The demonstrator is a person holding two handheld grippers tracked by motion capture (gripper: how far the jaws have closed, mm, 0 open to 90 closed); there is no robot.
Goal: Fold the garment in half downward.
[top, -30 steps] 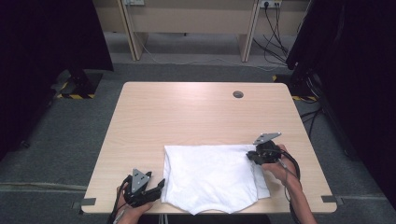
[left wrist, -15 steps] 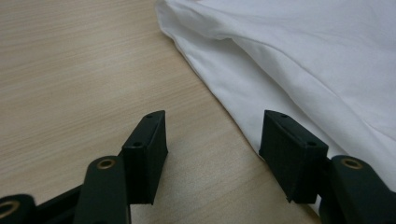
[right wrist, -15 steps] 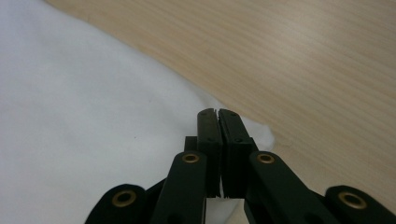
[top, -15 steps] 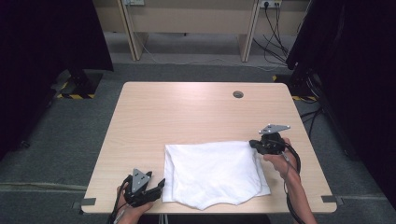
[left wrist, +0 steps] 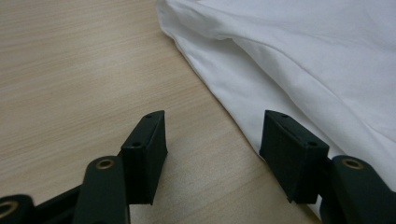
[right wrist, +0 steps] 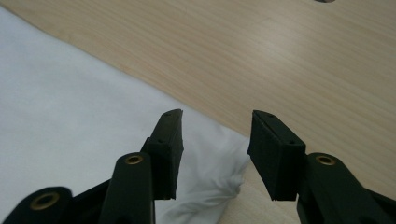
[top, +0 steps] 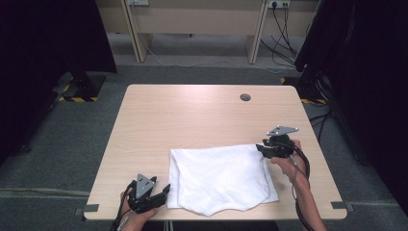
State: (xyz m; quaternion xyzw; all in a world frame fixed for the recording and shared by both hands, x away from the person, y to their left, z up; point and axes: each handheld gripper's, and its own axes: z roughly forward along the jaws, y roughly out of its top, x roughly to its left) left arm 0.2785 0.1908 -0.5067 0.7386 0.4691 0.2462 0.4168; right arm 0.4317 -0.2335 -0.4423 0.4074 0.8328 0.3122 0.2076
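**White garment folded, right tongs letting go**

White garment [top: 221,178] lies folded on the surface's [top: 192,120] near half. Nearest, the left tongs [top: 163,191] wait released beside its near-left edge, gripping nothing. Farther right, the right tongs [right wrist: 215,154] have just been opening over the bunched corner, pads clear. Looks mostly folded; perhaps another fold remains.
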